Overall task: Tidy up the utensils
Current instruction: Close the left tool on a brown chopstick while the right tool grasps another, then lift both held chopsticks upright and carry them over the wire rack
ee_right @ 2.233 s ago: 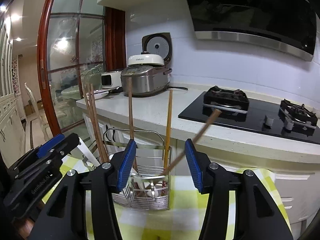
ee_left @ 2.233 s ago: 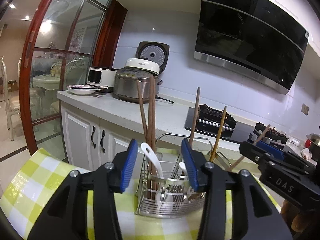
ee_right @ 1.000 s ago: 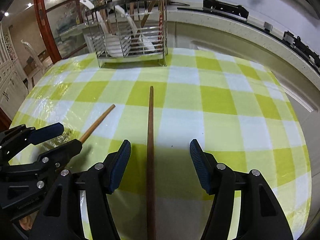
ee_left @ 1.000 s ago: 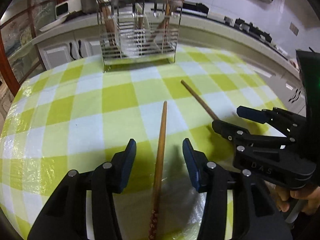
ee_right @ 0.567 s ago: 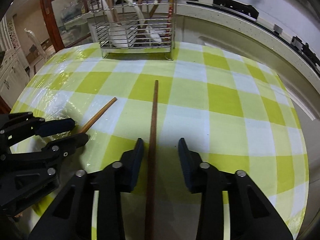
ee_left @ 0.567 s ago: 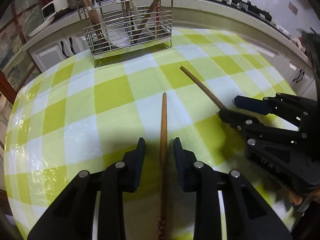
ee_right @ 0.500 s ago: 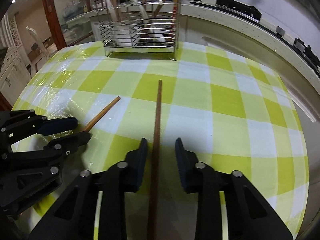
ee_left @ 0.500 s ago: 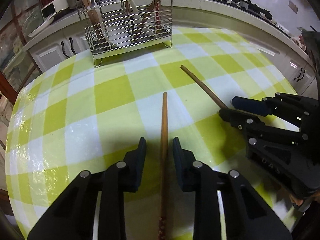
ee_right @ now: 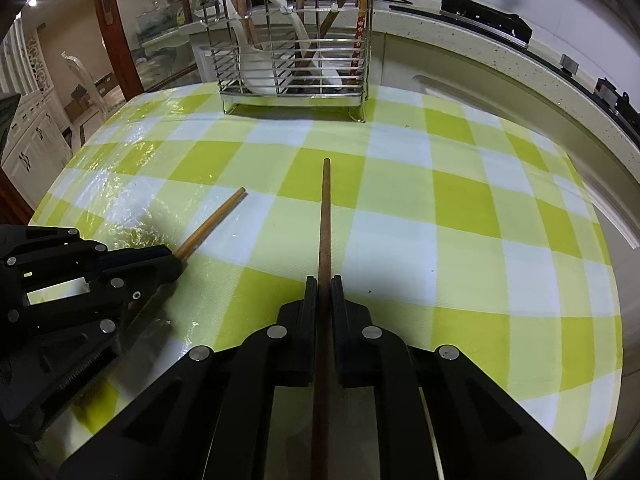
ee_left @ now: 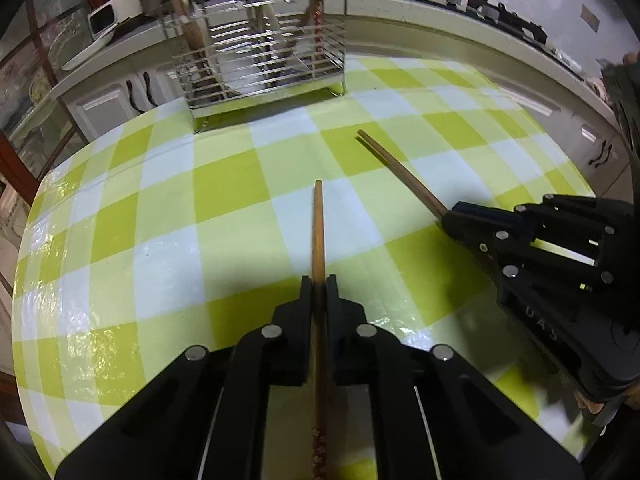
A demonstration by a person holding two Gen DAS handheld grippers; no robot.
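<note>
A light wooden chopstick [ee_left: 318,232] lies on the yellow-and-white checked tablecloth [ee_left: 224,184]. My left gripper [ee_left: 319,280] is closing, and its pads press the stick's sides. A darker brown chopstick [ee_right: 325,216] lies to its right, with my right gripper [ee_right: 324,280] closing on it the same way. Each gripper shows in the other's view: the right gripper [ee_left: 448,216] on the dark chopstick [ee_left: 396,170], the left gripper [ee_right: 176,258] on the light chopstick [ee_right: 216,216]. Both sticks point toward the wire utensil rack [ee_right: 294,97] at the table's far edge.
The rack [ee_left: 264,98] holds white spoons and several upright chopsticks. Behind the table runs a kitchen counter [ee_right: 500,52] with a hob and white cabinets below. A glass door with a red frame [ee_right: 116,40] stands at the far left.
Both grippers' jaws have come together from wide apart onto the chopsticks that lay between them. The hands have tipped slightly, so the rack sits higher in both views.
</note>
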